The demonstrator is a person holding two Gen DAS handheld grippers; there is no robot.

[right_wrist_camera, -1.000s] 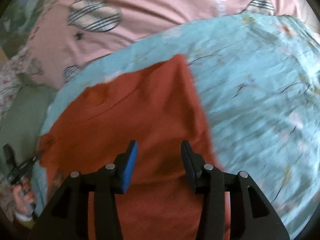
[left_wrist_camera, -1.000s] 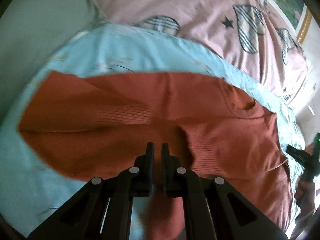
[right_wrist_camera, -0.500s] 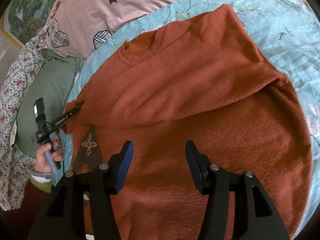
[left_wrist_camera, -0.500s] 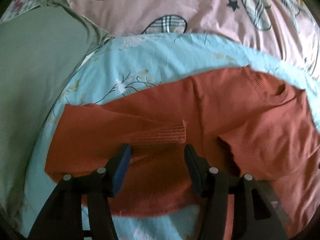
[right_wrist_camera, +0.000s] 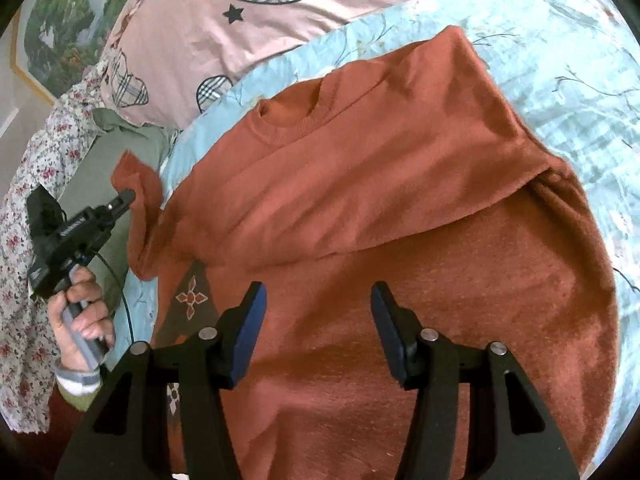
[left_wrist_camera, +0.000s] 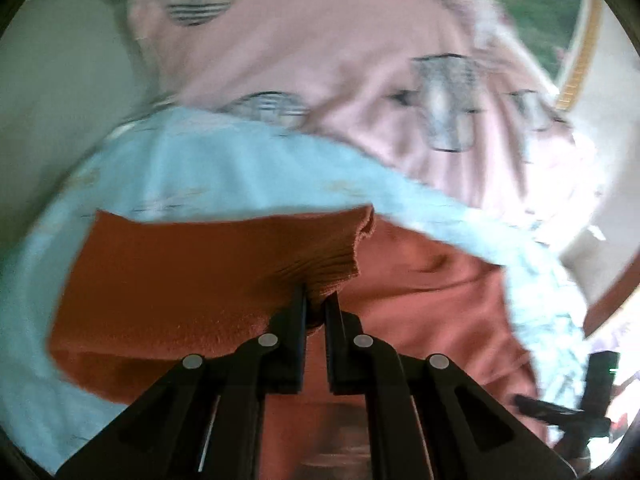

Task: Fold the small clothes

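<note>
A plain rust-orange sweater (right_wrist_camera: 400,208) lies on a pale blue sheet (right_wrist_camera: 568,80) printed with thin dark branches. Beyond is a pink pillow (right_wrist_camera: 280,20) with plaid hearts and black stars, beside plain green fabric (right_wrist_camera: 100,168) and white red-flowered cloth (right_wrist_camera: 24,208).

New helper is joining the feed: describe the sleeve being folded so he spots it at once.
Find the blue sheet with the rust sweater spread on it. At its edge beside the green pillow, the sleeve is lifted, pinched by the left hand-held gripper. The other sleeve already lies folded flat.
</note>
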